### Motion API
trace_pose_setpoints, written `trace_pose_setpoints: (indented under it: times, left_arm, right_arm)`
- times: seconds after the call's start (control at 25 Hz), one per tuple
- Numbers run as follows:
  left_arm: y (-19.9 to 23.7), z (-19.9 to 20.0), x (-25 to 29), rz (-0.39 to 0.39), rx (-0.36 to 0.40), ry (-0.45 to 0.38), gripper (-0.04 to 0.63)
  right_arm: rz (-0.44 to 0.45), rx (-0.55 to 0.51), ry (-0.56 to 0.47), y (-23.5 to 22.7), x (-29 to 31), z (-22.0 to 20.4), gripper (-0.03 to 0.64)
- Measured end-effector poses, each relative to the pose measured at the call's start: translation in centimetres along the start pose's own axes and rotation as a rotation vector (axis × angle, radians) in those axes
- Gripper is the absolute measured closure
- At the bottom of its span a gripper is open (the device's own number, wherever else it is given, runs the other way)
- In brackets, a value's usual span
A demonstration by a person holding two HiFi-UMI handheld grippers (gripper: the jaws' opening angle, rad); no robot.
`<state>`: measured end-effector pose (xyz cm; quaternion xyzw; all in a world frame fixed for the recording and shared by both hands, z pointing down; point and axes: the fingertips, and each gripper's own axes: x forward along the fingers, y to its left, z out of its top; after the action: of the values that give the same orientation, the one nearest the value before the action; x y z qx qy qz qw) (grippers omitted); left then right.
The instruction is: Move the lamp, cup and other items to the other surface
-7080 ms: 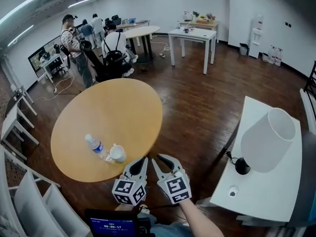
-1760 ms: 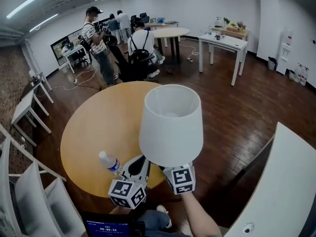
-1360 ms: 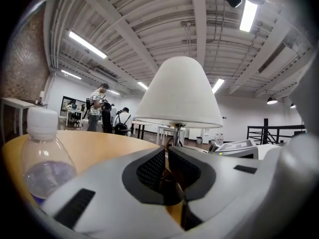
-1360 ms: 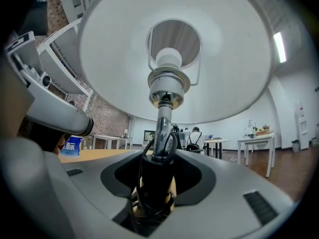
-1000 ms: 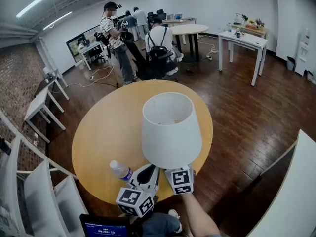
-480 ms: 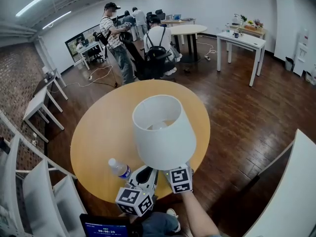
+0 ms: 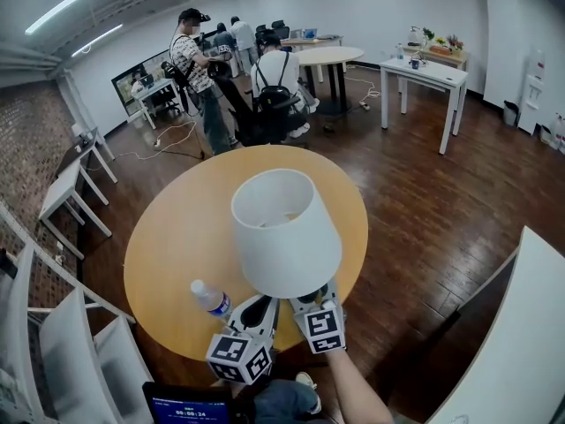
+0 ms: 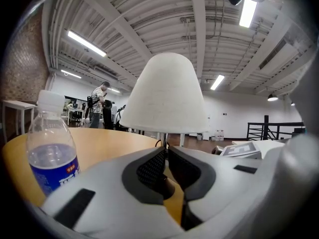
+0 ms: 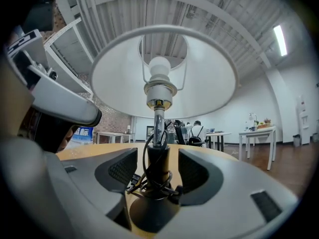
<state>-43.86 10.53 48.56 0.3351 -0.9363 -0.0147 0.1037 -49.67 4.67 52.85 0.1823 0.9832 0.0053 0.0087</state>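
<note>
The right gripper (image 9: pixel 157 166) has its jaws drawn in on either side of the lamp (image 9: pixel 159 78). It grips low on the black stem (image 9: pixel 158 156), where the wound cord (image 9: pixel 148 180) is packed between stem and pads (higher up, a sliver of gap shows on each side). The round base (image 9: pixel 149 210) sits low between the jaws, its near edge cut off; whether it touches the table (image 7: pixel 168 237) is hard to make out.

The left gripper (image 8: pixel 167 158), just left of the right one, has its jaws almost together, with only a thin slit between them and nothing in it.

In the head view the shade (image 7: pixel 284 235) hides the stem, the base and the near middle of the round table, and both grippers' tips go under it. Left of the lamp stands a bottle (image 8: pixel 52 148), its foot cut off by the left gripper.

Counted: one lamp, one bottle, two grippers and one round table below them. Far across the room are people (image 7: pixel 196 69), at least three, bunched so that the count is unsure. A white surface (image 7: pixel 521 343) is cut off at the near right.
</note>
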Motion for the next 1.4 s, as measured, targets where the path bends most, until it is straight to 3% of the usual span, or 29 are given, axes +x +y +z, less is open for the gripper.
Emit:
trace_pose_setpoints:
  times: [0.32, 0.68, 0.76, 0.96, 1.4]
  left_arm:
    - [-2.9, -0.6, -1.0, -0.035, 0.016, 0.037, 0.577]
    - [-11.4, 0.4, -2.1, -0.172, 0.028, 0.037, 0.591]
    - [-13.6, 0.6, -2.6, -0.206, 0.025, 0.025, 0.591]
    - [-20.0, 1.4, -3.2, -0.333, 0.018, 0.000, 0.591]
    - [-35.9, 2.0, -5.6, -0.639, 0.067, -0.041, 0.592]
  right_arm:
    - [-0.044, 0.010, 0.026, -0.8, -5.4, 0.6, 0.354]
    - [-0.126, 0.002, 0.046, -2.1, -15.3, 3.8, 0.379]
    - [-0.149, -0.001, 0.027, -2.3, -18.0, 5.0, 0.416]
    - [-0.257, 0.019, -0.029, -4.4, -25.2, 9.1, 0.576]
    - [-0.460, 0.001, -0.059, -7.0, -40.9, 13.1, 0.612]
